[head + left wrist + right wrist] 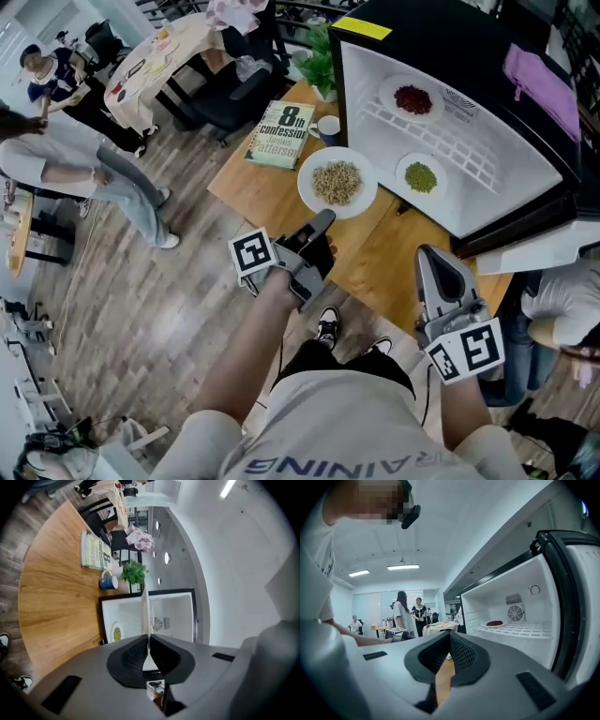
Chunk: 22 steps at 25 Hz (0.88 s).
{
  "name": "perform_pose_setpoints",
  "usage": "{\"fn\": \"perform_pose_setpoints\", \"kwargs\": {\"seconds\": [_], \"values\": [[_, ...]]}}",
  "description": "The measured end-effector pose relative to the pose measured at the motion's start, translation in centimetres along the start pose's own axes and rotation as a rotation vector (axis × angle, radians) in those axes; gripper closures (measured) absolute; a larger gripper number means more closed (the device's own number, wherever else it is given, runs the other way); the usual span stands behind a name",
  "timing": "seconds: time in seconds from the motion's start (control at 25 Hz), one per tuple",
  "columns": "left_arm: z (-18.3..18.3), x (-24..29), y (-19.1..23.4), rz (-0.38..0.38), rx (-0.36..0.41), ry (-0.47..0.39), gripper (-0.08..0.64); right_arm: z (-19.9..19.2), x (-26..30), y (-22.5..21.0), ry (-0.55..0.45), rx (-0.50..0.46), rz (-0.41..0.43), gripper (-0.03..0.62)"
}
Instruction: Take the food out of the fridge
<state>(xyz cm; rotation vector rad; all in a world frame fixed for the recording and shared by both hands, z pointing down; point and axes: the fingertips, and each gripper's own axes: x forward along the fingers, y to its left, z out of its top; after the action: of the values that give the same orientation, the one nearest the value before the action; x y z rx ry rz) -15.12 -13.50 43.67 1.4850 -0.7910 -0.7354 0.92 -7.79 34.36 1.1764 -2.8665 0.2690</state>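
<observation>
Looking down in the head view, one dish of three is out. The plate of beige food [336,183] lies over the desk [253,192] just in front of the open fridge [525,187]. The left hand-held gripper [323,221] pinches its near rim, and it cannot be told whether the plate rests on the wood or is carried. The plate of red food [412,98] and the plate of green food [420,176] are still inside the fridge. The right hand-held gripper [433,258] hovers over the desk's near edge. A book [279,133], a cup [328,128] and a plant [319,66] occupy the far side of the desk, probably limiting room for further plates.

Left gripper view: the jaws are closed on the beige plate's thin white rim, seen edge-on. The plate of green food [116,633] shows beyond.

Right gripper view: the jaws are together with nothing between them, facing the fridge opening. The plate of red food [494,623] sits unobstructed on the wire shelf, and people stand well behind.
</observation>
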Motion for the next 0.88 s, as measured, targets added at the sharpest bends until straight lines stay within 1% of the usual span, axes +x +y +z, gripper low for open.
{"fn": "perform_pose_setpoints", "kwargs": {"seconds": [0.2,0.32,0.44,0.56,0.72,0.88], "values": [[5.8,-4.6,4.0,0.017,-0.017,-0.116,0.540,-1.4,4.0,1.8,0.036,-0.006,0.042,0.574],[8.2,-6.6,6.5,0.015,-0.046,-0.178,0.540,-2.5,6.1,2.7,0.067,-0.006,0.076,0.574],[10.4,-8.2,9.4,0.000,-0.072,-0.221,0.540,-3.8,8.2,4.0,0.093,-0.004,0.105,0.574],[12.0,-9.7,12.2,0.002,-0.072,-0.247,0.539,-5.2,10.1,5.4,0.122,0.000,0.135,0.574],[12.8,-11.0,16.1,0.042,-0.077,-0.243,0.540,-7.2,12.2,6.1,0.161,0.005,0.164,0.574],[12.9,-12.0,19.5,0.075,-0.120,-0.246,0.540,-8.5,13.7,6.9,0.186,0.008,0.181,0.574]]}}
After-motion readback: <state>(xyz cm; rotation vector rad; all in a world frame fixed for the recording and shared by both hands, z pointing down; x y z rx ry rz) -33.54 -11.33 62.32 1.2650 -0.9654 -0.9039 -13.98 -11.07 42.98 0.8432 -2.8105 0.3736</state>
